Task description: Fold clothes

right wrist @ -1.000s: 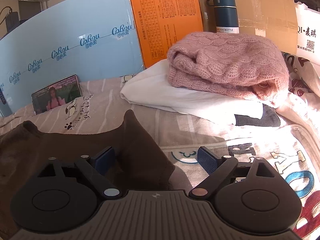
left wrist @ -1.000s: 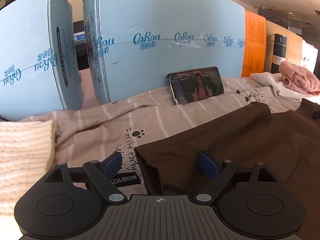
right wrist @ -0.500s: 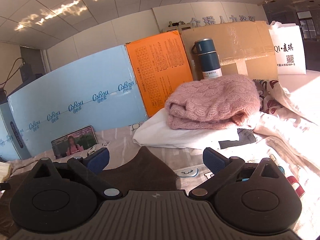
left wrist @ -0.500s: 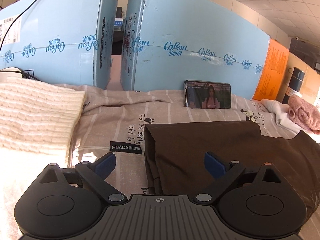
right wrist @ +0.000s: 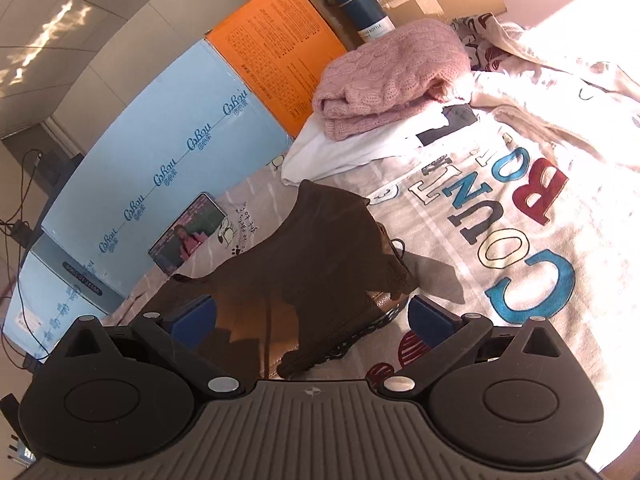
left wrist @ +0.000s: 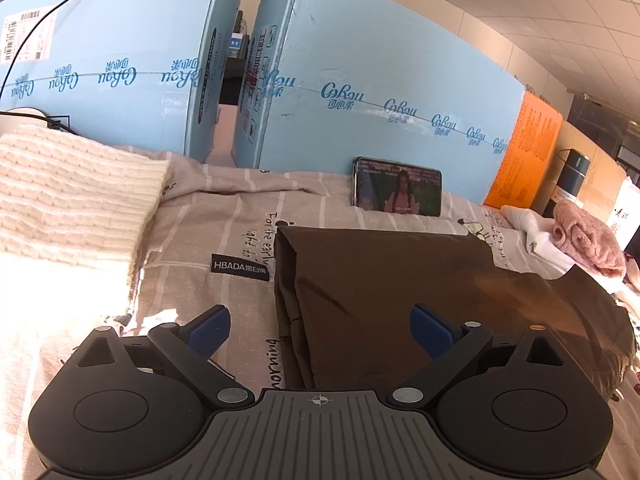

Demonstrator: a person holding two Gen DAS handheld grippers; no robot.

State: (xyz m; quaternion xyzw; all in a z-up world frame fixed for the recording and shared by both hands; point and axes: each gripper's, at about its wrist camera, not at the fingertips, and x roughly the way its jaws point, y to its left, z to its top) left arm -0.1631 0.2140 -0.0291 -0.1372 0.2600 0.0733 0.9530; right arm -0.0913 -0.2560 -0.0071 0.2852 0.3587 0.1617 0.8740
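A dark brown garment (left wrist: 400, 280) lies folded on the striped beige sheet (left wrist: 240, 216); it also shows in the right wrist view (right wrist: 312, 264). My left gripper (left wrist: 320, 328) is open and empty above the garment's left folded edge. My right gripper (right wrist: 312, 316) is open and empty, tilted, above the garment's right end, where a ribbed hem (right wrist: 372, 316) shows.
A cream knit sweater (left wrist: 68, 196) lies at the left. A phone (left wrist: 398, 192) leans on blue boxes (left wrist: 380, 92). A pink knit sweater (right wrist: 392, 76) sits on a white shirt (right wrist: 344, 152). A lettered beige garment (right wrist: 520, 208) lies at the right. A blue bottle (right wrist: 360, 8) and an orange box (right wrist: 276, 44) stand behind.
Both grippers have lifted away from the brown garment and stay open. The right gripper has risen and rolled, now looking down on the garment's right end.
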